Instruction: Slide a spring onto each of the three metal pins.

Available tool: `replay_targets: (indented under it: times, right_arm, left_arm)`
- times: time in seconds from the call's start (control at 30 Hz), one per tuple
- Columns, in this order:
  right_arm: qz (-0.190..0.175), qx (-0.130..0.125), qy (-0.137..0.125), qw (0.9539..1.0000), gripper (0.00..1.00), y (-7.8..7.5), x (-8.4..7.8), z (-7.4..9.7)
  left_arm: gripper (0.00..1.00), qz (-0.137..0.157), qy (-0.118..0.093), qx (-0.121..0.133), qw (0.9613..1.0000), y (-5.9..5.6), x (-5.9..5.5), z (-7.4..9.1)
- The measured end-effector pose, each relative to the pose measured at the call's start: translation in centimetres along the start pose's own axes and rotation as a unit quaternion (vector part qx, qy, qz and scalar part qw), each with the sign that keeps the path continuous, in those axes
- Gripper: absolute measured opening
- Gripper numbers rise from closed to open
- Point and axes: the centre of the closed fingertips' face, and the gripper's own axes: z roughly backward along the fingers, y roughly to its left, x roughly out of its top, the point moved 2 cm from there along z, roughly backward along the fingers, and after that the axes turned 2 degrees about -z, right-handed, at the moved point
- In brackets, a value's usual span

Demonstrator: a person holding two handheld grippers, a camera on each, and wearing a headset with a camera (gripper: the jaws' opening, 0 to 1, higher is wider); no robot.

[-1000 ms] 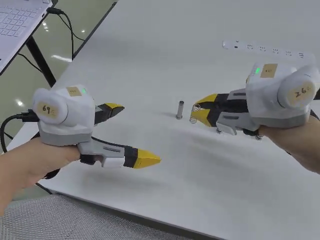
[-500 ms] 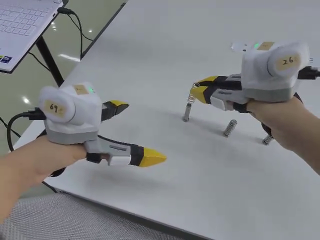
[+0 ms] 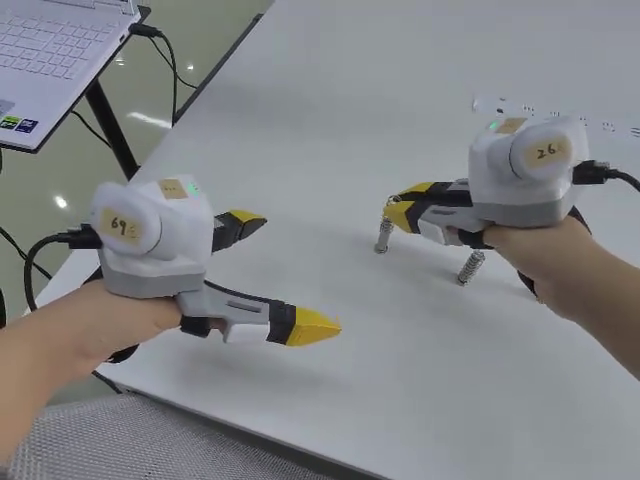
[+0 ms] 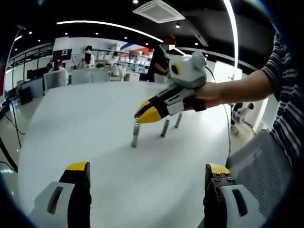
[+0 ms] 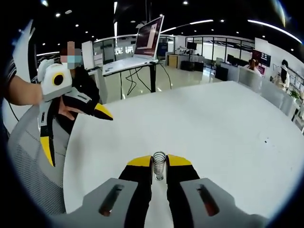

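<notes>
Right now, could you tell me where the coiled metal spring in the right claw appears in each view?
Head view: coiled metal spring right of centre, under the right claw.
Left gripper view: spring near centre.
Right gripper view: spring low centre, between jaws.
Landmark: the yellow-tipped right claw.

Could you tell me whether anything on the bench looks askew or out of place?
The spring-covered pin near the right tongs seems to lean, whereas the pin under the spring they grip stands closer to upright. Nothing looks spilled or damaged.
</notes>
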Motion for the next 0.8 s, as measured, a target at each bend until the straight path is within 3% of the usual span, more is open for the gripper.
replay_targets:
  times: [0.33,0.5,0.53,0.8]
  right_arm:
    - [0.013,0.008,0.041,0.9991,0.08,1.3,-2.7,-0.9]
    - [0.018,0.006,0.049,0.9986,0.08,1.4,-3.5,-1.5]
    - [0.015,0.006,0.037,0.9992,0.08,1.4,-3.2,-1.5]
    - [-0.007,0.012,0.040,0.9991,0.08,1.6,-3.3,-1.8]
  left_arm:
    - [0.98,0.002,0.000,-0.002,1.0000,-0.1,0.0,-0.2]
    - [0.98,0.001,0.001,-0.003,1.0000,-0.2,-0.1,-0.2]
    - [0.98,0.001,0.000,-0.004,1.0000,-0.2,-0.1,-0.3]
    - [0.98,0.002,0.001,-0.004,1.0000,-0.4,-0.2,-0.3]
